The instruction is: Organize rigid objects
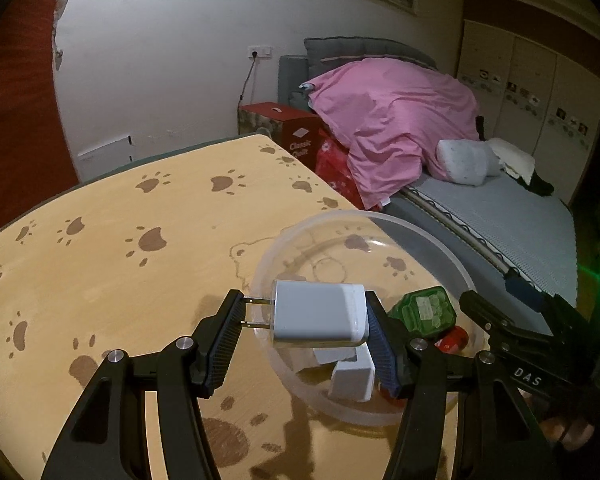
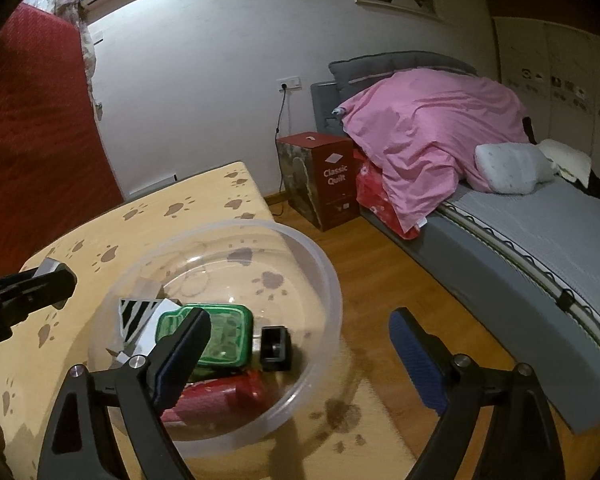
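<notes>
the left gripper (image 1: pixel 306 330) clamps a white charger (image 1: pixel 320 317) lengthwise over the clear bowl (image 1: pixel 432 240), while the right gripper (image 2: pixel 300 356) stands wide apart, holding nothing.

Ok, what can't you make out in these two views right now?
- Left wrist view: red object in the bowl, mostly hidden by the left tongs and green case.
- Right wrist view: red object's identity, blurred behind a finger of the right tongs.
- Green case label: too small.
</notes>
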Demonstrator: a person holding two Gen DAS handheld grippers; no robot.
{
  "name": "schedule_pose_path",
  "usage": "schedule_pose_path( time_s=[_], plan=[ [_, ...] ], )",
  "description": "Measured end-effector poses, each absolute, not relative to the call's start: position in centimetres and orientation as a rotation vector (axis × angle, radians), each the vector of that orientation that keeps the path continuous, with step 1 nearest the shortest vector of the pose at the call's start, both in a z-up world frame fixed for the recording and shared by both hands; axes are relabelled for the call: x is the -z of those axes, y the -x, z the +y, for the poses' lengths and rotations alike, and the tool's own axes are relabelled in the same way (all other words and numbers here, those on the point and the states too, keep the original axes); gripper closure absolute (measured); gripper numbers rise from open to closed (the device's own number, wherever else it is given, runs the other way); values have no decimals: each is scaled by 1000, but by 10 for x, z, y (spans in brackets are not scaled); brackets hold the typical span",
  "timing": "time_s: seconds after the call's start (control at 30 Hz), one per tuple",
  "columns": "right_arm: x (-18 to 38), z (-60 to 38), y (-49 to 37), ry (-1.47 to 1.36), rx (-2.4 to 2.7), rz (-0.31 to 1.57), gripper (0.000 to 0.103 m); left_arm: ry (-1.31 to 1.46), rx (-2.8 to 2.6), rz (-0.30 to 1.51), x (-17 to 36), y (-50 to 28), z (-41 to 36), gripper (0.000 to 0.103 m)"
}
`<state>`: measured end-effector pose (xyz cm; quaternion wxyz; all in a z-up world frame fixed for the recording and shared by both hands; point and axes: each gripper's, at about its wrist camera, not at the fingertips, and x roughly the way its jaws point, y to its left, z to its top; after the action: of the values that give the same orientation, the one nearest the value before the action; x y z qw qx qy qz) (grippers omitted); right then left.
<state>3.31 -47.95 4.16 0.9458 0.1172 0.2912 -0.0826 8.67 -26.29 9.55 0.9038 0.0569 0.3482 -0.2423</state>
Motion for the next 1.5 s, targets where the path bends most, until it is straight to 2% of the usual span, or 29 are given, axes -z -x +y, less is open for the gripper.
schedule_pose_path(
  time_s=[0.87,0.97,1.03,1.5],
  plan=[
    [-38,-481,-31,-252,138,615,8,-135,572,753,-77,-117,-305,43],
    [-38,-482,-31,-251,138,618,8,-120,588,750,-79,-121,-308,37],
    [-37,-482,-31,-251,138,621,8,-108,585,731,-82,-120,-306,26],
    [-34,-476,-30,-219,118,656,7,-139,533,700,-88,-109,-284,26]
  ],
)
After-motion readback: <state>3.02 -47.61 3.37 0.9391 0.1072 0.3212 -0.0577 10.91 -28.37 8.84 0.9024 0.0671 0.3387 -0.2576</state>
